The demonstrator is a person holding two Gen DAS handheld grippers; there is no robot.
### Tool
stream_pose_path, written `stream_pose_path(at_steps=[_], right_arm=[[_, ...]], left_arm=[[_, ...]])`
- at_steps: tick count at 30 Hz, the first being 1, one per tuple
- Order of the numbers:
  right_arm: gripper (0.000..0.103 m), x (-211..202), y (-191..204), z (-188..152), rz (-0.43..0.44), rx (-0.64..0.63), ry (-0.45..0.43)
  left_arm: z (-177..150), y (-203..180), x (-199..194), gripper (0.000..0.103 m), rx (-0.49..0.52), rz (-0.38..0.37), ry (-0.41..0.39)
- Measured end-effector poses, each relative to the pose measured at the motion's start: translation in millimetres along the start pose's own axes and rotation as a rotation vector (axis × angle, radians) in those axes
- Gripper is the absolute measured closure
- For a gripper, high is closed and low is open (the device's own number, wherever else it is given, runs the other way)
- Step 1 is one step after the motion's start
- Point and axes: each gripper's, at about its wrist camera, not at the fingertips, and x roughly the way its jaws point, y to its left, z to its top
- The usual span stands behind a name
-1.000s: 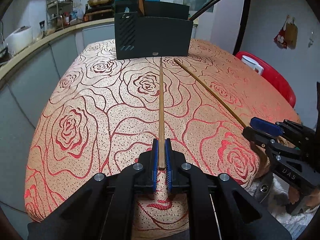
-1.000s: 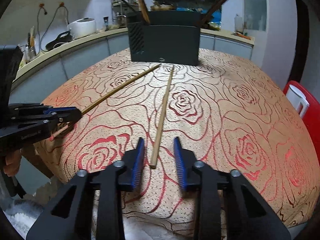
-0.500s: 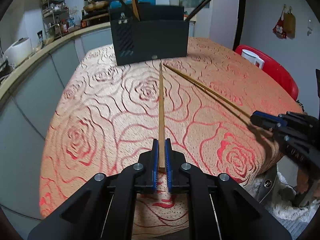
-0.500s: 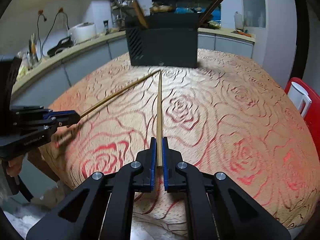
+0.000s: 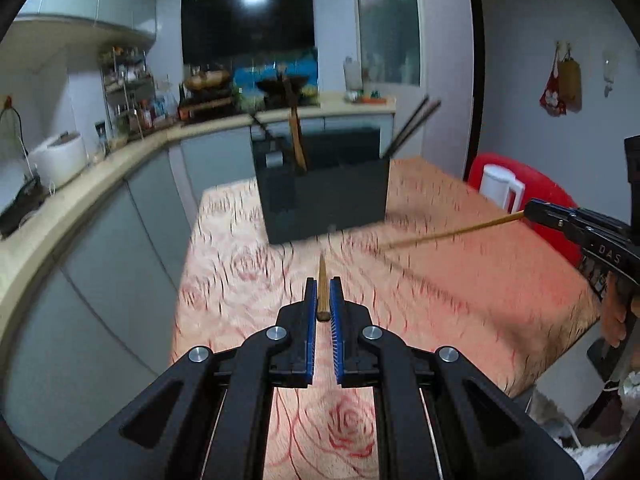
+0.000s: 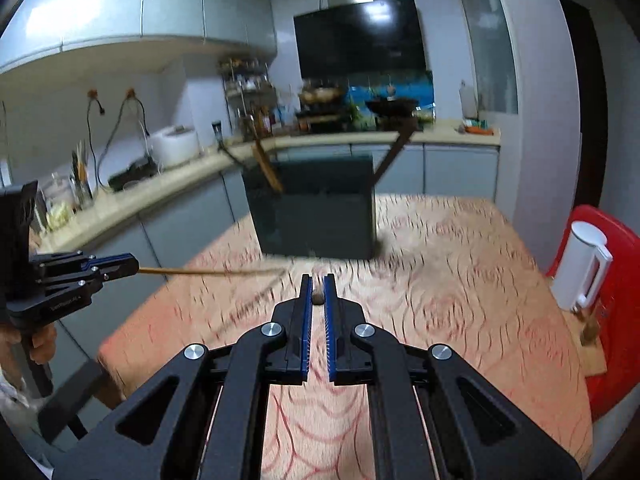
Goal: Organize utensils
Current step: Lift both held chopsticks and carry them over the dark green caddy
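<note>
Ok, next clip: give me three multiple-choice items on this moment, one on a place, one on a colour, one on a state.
1. Where does the black utensil holder stand?
A. on the rose-patterned tablecloth
B. on the kitchen counter
C. on the red chair

2. What colour are the pads on the left tongs?
A. red
B. blue
C. white

3. What is the state of the right tongs?
A. wide open, holding nothing
B. shut on a spoon
C. shut on a chopstick

Answers:
1 A, its base sits on the cloth, in front of the counter.
2 B, blue strips line both fingers.
3 C, the chopstick's butt end sits clamped between the pads, seen end on.
</note>
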Motion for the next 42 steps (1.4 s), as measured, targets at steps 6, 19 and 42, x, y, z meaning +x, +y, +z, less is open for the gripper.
stream_pose_path(at_steps=[6, 19, 42], right_arm=[[0.096, 1, -12, 48, 0.066, 0.036, -0.065], [0.096, 36, -29, 105, 0.082, 0.081, -0.013], [0.096, 57, -39, 234, -0.012, 0.007, -0.142]], left_arm=[[43, 5, -4, 0.097, 0.002, -0.037, -0.057], [97, 17, 18, 0.097, 0.005, -0.077, -0.027], [253, 6, 30, 0.097, 0.017, -0.074, -0.114]])
